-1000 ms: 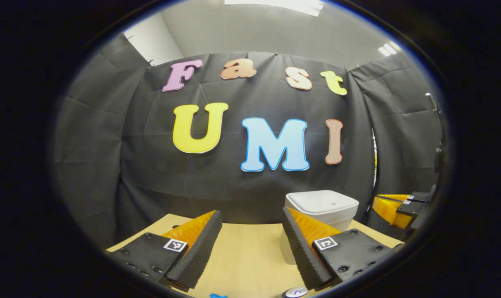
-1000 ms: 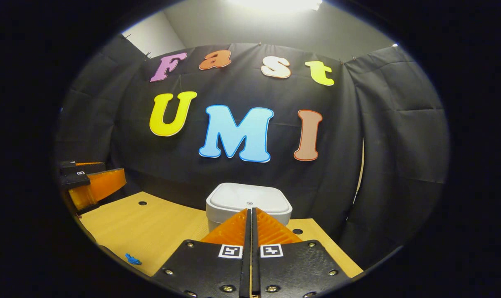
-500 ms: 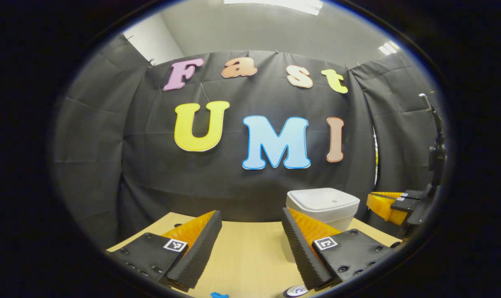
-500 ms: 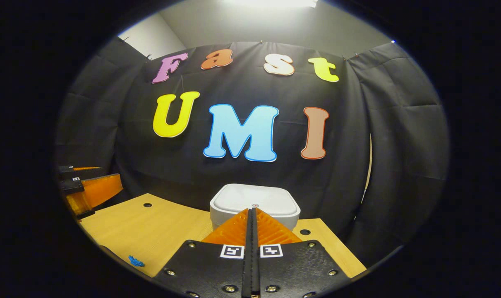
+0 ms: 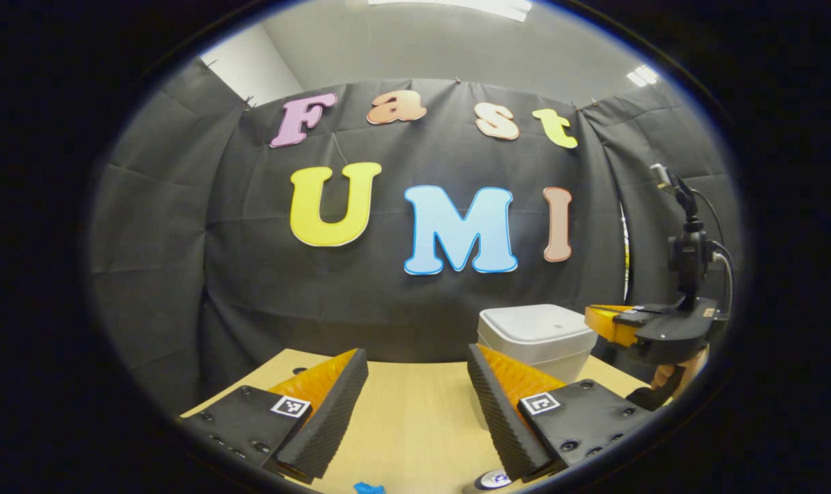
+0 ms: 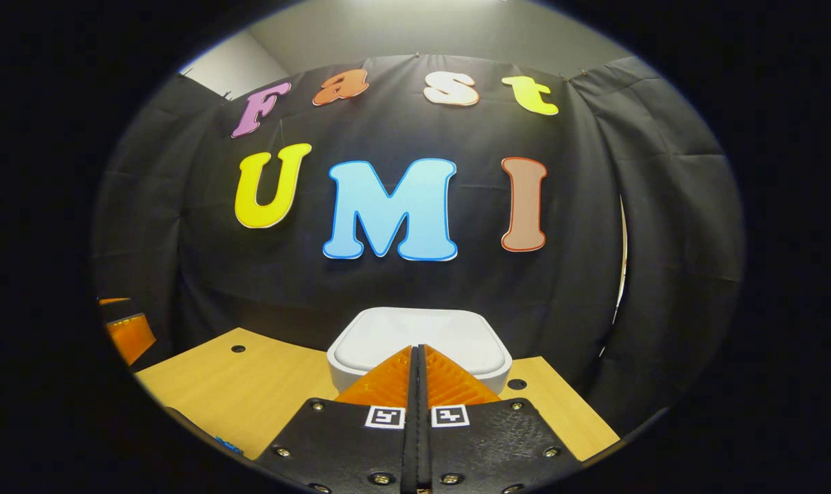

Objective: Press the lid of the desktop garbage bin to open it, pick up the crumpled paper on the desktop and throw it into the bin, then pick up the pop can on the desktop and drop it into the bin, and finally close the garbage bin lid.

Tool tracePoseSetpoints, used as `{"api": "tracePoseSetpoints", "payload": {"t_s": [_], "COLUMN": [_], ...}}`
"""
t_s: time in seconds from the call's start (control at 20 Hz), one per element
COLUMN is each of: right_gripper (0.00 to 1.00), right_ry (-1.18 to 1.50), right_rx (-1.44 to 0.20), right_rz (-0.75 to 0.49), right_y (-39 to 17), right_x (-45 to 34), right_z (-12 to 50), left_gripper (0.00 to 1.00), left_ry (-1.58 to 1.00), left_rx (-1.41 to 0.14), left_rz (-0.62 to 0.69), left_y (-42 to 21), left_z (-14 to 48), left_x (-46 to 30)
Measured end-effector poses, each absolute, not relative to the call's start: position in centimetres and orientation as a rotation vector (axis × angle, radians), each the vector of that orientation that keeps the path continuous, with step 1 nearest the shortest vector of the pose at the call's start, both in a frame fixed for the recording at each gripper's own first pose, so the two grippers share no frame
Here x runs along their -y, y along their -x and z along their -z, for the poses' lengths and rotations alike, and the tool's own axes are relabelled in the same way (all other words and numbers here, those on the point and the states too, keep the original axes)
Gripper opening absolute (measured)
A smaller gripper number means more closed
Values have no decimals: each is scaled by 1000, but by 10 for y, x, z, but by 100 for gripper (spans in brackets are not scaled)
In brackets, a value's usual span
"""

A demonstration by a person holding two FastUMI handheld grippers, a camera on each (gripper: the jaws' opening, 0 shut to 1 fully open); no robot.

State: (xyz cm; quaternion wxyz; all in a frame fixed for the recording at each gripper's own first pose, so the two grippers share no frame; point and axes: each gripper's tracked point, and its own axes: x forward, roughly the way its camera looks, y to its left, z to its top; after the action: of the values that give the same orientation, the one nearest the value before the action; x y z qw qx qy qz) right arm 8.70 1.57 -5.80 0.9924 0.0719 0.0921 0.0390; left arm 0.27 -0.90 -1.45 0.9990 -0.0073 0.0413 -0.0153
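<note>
- Pale wooden desktop under both tools, round holes drilled near its far corners; black cloth wall just behind, grey ceiling above
- Right gripper: fingers pressed together, nothing between them, tips hanging over the near edge of the bin lid; contact with the lid impossible to judge
- White garbage bin straight ahead of the right gripper, lid down and flat; ahead and to the right of the left gripper, partly behind its right finger
- Left gripper: fingers spread wide, empty, bare desktop between them
- In the left gripper view, right gripper level beside the bin's right edge, a hand under its body, mostly cut off at the rim
- Blue crumpled paper low between the left gripper's fingers, clipped by the bottom edge
- Pop can: only its top visible, under the left gripper's right finger
- In the right gripper view, part of the left gripper far left, too cropped to read
</note>
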Motion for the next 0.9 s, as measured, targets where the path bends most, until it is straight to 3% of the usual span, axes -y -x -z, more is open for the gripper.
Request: {"api": "tracePoseSetpoints", "payload": {"t_s": [0.35,0.9], "right_gripper": [0,0], "right_ry": [-185,-213], "right_rx": [-258,-334], "right_rz": [-79,-124], "right_y": [-121,-128], "right_x": [-15,-20], "right_z": [81,96], "left_gripper": [95,95], "left_ry": [15,10], "left_rx": [-92,-98], "left_rz": [-6,-3], "left_y": [3,-4], "left_z": [17,19], "left_x": [-2,1]}}
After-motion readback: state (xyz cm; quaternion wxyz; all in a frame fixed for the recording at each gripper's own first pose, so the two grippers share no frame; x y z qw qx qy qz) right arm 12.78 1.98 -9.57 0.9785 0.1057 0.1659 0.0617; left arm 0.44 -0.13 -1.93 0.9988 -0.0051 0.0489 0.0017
